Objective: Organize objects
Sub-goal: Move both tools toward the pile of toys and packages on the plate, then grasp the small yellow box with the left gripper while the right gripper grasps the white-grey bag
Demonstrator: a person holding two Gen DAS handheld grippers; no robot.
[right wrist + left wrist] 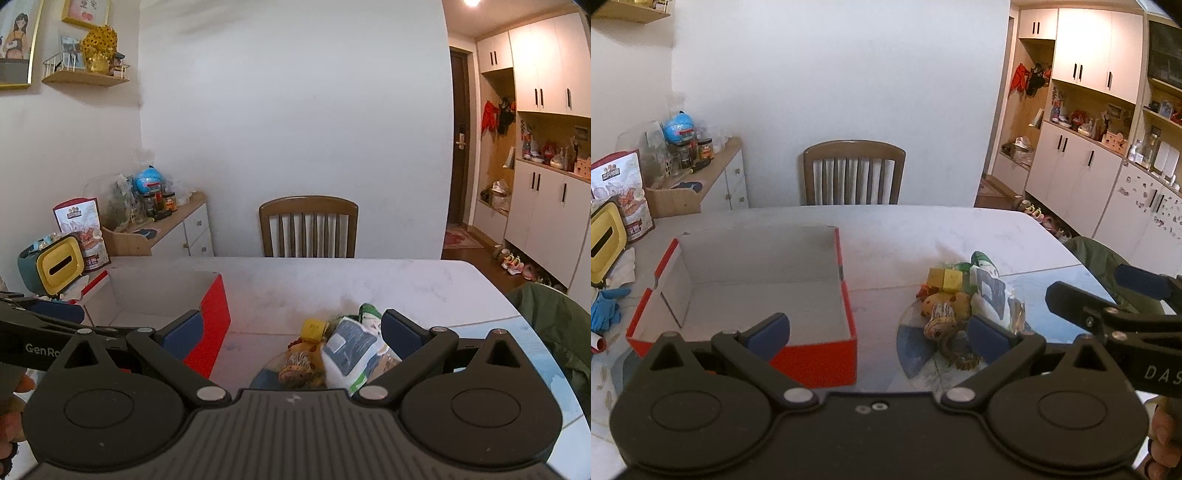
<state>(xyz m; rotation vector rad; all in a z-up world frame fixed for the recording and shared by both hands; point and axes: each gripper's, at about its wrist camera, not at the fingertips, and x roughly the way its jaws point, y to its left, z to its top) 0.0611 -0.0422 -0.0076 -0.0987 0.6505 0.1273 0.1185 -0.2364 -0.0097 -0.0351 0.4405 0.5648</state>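
Observation:
An empty red box [816, 360] with a white inside sits on the table ahead of my left gripper [879, 332], which is open and holds nothing. To its right lies a pile of small items: a yellow block [945, 278], a striped toy [940, 319], a white and blue packet [988, 291] and a dark ring [958, 350]. My right gripper [291, 332] is open above the same pile, with the packet [351, 350], the striped toy [297, 365] and the yellow block [313, 329] between its spread fingers. The red box [214, 321] is to its left.
A wooden chair [854, 173] stands behind the table's far edge. At the left are a yellow tissue holder [605, 236], a snack bag [626, 192] and blue gloves [604, 310]. A green jacket [550, 325] hangs at the right. The right gripper's body [1115, 317] shows in the left wrist view.

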